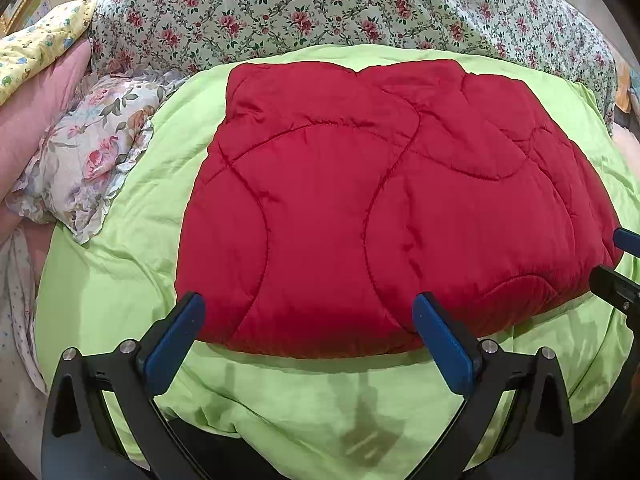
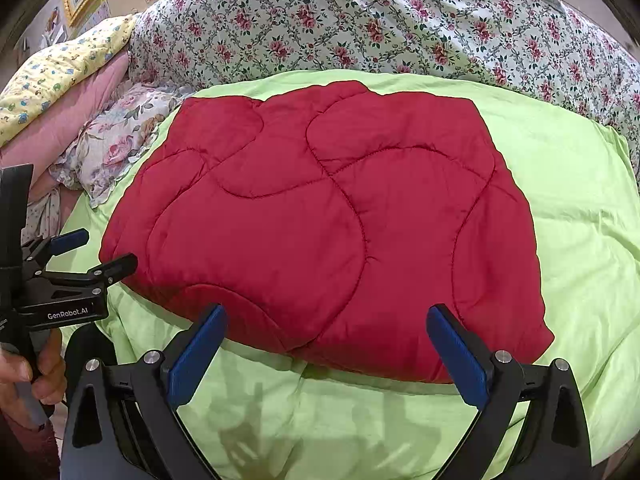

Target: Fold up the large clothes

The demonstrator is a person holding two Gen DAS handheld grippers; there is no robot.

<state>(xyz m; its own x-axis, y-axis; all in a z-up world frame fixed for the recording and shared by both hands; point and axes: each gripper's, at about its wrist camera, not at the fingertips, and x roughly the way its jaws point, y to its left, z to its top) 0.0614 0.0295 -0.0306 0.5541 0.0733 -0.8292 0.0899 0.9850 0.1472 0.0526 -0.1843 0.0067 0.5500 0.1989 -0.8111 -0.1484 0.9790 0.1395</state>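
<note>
We hold the left tool and right tool level, both spread apart and empty, at the near edge of the folded red quilt.

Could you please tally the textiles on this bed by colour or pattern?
Red quilted item: 1
Lime green cover: 1
Rose-print sheet on pale green: 1
Large-flower frilled pillow: 1
Yellow printed cloth: 1
Pink pillow: 1
Total: 6
</note>
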